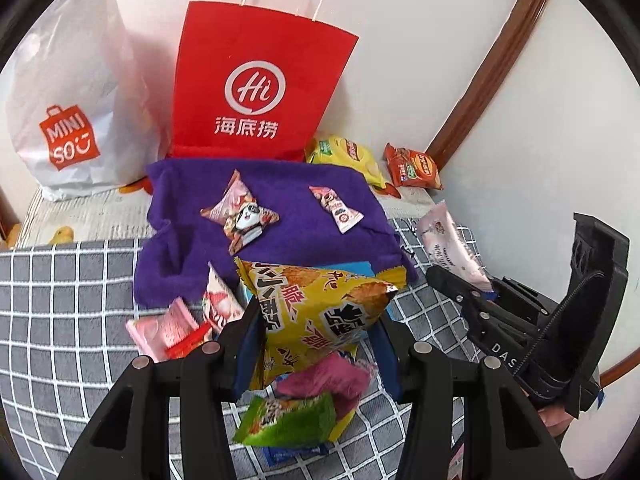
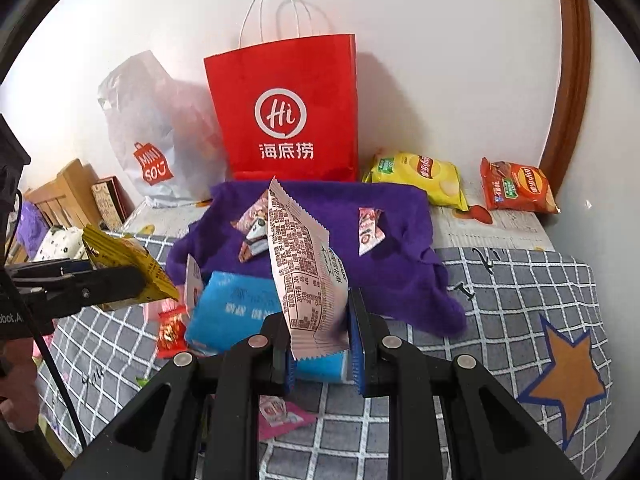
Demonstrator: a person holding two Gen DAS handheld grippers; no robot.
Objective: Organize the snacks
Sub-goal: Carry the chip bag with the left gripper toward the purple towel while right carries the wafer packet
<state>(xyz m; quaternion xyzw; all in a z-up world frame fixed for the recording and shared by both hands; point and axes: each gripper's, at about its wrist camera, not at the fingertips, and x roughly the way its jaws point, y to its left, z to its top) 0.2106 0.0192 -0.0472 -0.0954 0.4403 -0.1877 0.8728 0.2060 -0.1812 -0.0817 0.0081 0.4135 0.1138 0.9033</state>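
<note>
The left tool (image 1: pixel 316 332) is clamped on a yellow snack bag (image 1: pixel 316 304) with black and red lettering, held up above the bed (image 1: pixel 60 280); in the right wrist view the same bag pokes out of that tool at the left edge. The right tool (image 2: pixel 320 344) is pressed together on the lower end of a pale pink snack packet (image 2: pixel 304 264), which stands up from its pads (image 2: pixel 357 340) with the printed back facing the camera.

The bed carries a grey checked cover (image 2: pixel 520 292) with an orange star (image 2: pixel 564 384) on it. A purple cloth (image 1: pixel 280 216) lies crumpled on the bed toward the wall, with two small pink wrapped snacks on it: a star-shaped packet (image 1: pixel 240 212) with a panda and a smaller packet (image 1: pixel 336 208). A blue packet (image 2: pixel 232 308) lies at the cloth's near edge, beneath the held snacks. Pink wrappers (image 1: pixel 164 328) and a small red sweet (image 2: pixel 172 330) lie on the cover near it, and a green packet (image 1: pixel 288 420) and a magenta one (image 1: pixel 324 380) lie under the left tool.

Against the wall at the far edge of the bed stands a red paper bag (image 1: pixel 260 88) with white handles, and a white Miniso plastic bag (image 1: pixel 68 120) slumps just beside it. In the far corner lie a yellow Lay's bag (image 2: pixel 420 176) and, apart from it, an orange-red Lay's bag (image 2: pixel 516 188).
</note>
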